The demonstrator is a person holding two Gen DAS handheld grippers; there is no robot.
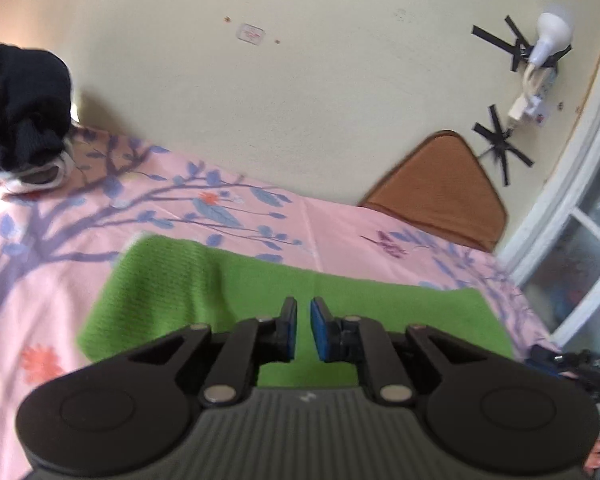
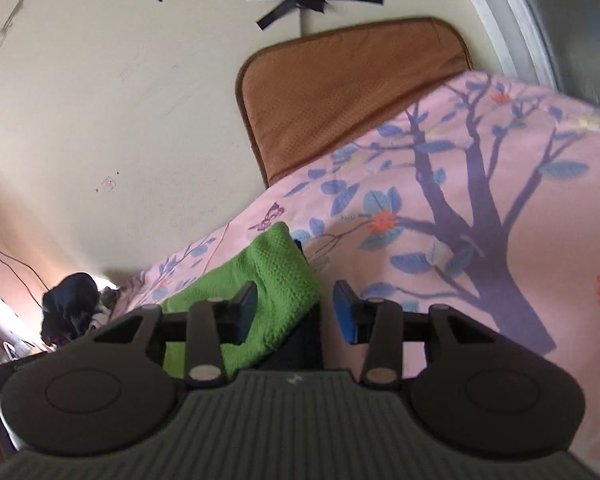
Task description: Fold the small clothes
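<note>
A green knitted cloth (image 1: 204,292) lies spread on the pink floral bedsheet (image 1: 40,240). My left gripper (image 1: 303,330) hovers over its near middle, jaws a narrow gap apart with nothing between them. In the right wrist view the green cloth (image 2: 268,292) shows as a raised folded end between the fingers. My right gripper (image 2: 295,312) is open around that end, with the left pad (image 2: 247,312) against the cloth and the right pad (image 2: 345,316) apart from it. A dark strip sits under the cloth's edge.
A pile of dark clothes (image 1: 20,112) lies at the far left of the bed by the wall. A brown cushion (image 1: 444,188) leans on the wall at the back right. A window frame (image 1: 572,208) is at the right. The pink sheet (image 2: 480,240) stretches right.
</note>
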